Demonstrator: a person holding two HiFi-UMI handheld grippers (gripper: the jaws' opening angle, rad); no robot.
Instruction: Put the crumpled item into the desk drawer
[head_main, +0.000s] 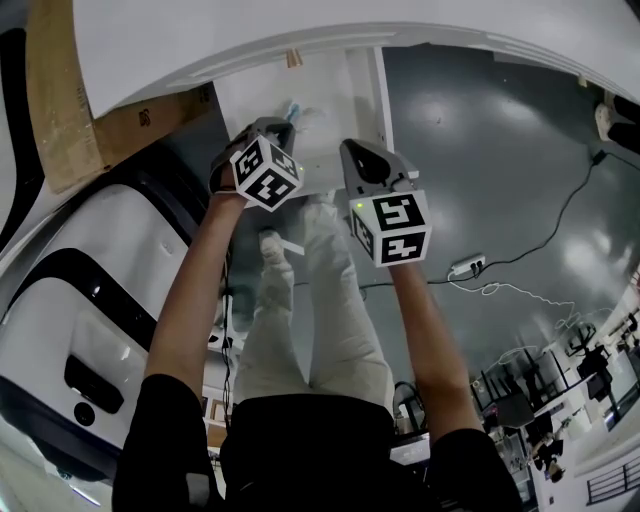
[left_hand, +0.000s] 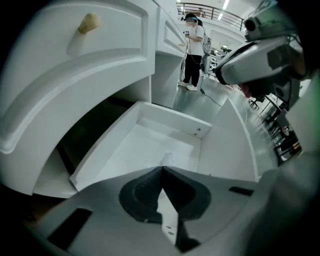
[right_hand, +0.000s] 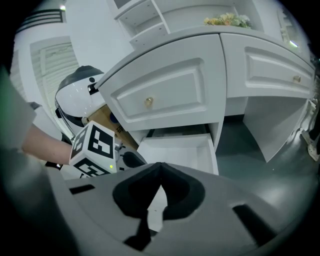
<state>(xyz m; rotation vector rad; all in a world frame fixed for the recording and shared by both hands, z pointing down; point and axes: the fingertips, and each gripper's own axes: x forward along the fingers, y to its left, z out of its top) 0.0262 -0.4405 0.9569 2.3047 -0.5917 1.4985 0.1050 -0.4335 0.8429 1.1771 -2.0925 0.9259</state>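
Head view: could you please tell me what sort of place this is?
Probably a large indoor lab or workshop hall rather than a home: a white desk with an open drawer stands on a glossy grey floor, where a power strip and loose cables lie.

Head camera looks steeply down from above and behind both grippers, along the forearms. The left gripper (head_main: 283, 130) camera sits close above the open white wooden drawer (left_hand: 145, 145), looking down past its own tips. The right gripper (head_main: 352, 152) camera, farther back, faces the white panelled desk front (right_hand: 165, 95). All three views share the drawer just ahead of the grippers.
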